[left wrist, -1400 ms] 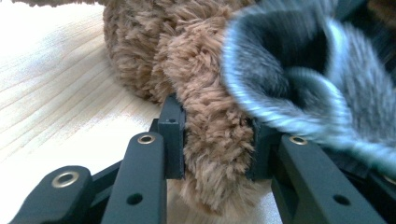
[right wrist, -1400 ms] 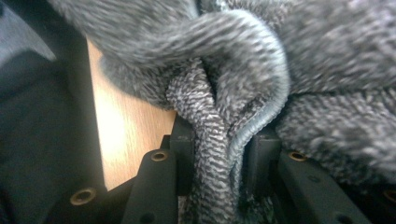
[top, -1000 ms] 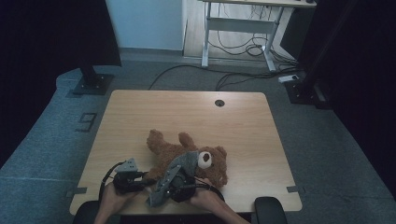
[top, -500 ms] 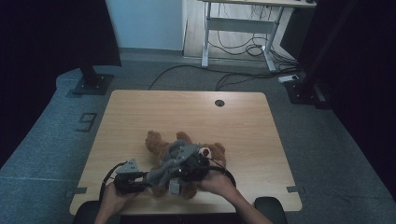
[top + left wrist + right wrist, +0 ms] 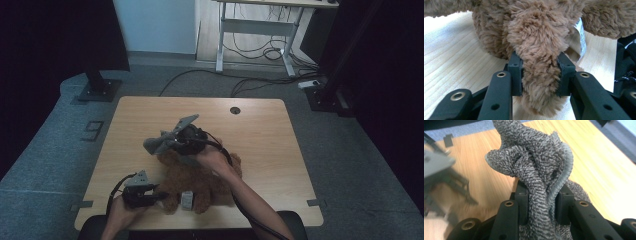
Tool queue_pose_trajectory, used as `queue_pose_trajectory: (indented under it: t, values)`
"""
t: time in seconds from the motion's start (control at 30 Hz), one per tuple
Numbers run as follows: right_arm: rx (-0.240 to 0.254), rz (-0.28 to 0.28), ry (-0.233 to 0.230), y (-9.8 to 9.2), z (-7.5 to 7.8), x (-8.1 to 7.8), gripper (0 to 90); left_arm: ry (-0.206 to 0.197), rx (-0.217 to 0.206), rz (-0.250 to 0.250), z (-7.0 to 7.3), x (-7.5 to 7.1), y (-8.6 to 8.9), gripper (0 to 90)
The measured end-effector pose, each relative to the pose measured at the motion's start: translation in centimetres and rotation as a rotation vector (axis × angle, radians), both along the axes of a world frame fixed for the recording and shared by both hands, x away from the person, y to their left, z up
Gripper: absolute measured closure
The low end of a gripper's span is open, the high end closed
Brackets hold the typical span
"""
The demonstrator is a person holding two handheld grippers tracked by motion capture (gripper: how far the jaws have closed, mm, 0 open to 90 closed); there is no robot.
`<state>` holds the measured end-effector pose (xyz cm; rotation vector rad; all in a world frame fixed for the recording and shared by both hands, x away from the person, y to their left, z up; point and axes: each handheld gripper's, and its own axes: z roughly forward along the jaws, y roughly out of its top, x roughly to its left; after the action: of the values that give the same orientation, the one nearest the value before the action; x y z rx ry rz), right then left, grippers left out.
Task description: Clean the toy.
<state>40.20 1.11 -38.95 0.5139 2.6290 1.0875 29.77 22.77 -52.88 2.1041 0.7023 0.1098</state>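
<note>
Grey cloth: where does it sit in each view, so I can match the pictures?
High view: the grey cloth hangs above the table's middle, held up by the right tool.
Left gripper view: not in it.
Right gripper view: cloth at centre, pinched between the black jaws.
Shared landmark: the wooden table.

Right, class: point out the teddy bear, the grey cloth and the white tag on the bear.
teddy bear (image 5: 200, 186), high view, on its brown body.
grey cloth (image 5: 534, 167), right gripper view, on the bunched middle above the jaws.
white tag (image 5: 581, 37), left gripper view, on the label's right edge.
</note>
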Motion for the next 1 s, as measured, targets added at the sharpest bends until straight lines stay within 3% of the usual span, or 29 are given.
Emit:
queue_pose_trajectory:
  t: [0.1,0.2,0.3,0.37,0.47,0.57,0.73,0.87,1.0]
  values:
    - [-0.012,0.015,0.053,1.8,-1.5,1.3,68.8,-0.001,0.002,0.002,0.0,0.0,0.0,63.9]
    - [-0.061,0.021,0.094,2.7,-3.5,2.2,68.7,-0.001,0.002,0.003,0.0,0.0,0.0,64.0]
    - [-0.093,0.022,0.128,2.7,-5.1,2.7,68.5,-0.001,0.006,0.008,0.0,0.0,-0.1,64.3]
    - [-0.089,0.010,0.140,2.3,-5.5,3.0,68.5,-0.001,0.008,0.009,0.0,0.0,-0.1,64.4]
    - [-0.091,-0.009,0.153,1.6,-5.6,3.5,68.5,0.000,0.006,0.010,0.0,0.0,-0.1,64.4]
    - [-0.139,-0.039,0.140,0.9,-5.8,4.0,68.6,-0.001,0.006,0.010,0.0,0.0,-0.1,64.4]
    - [-0.160,-0.087,0.155,-0.6,-6.3,4.9,68.5,-0.003,0.006,0.007,0.0,0.0,-0.1,64.5]
    - [-0.208,-0.125,0.136,-1.7,-6.3,5.4,68.5,-0.002,0.009,0.008,0.0,0.0,-0.1,64.4]
    - [-0.160,-0.150,0.130,-2.7,-5.1,5.6,68.3,-0.007,0.011,0.006,0.0,0.0,-0.1,64.5]
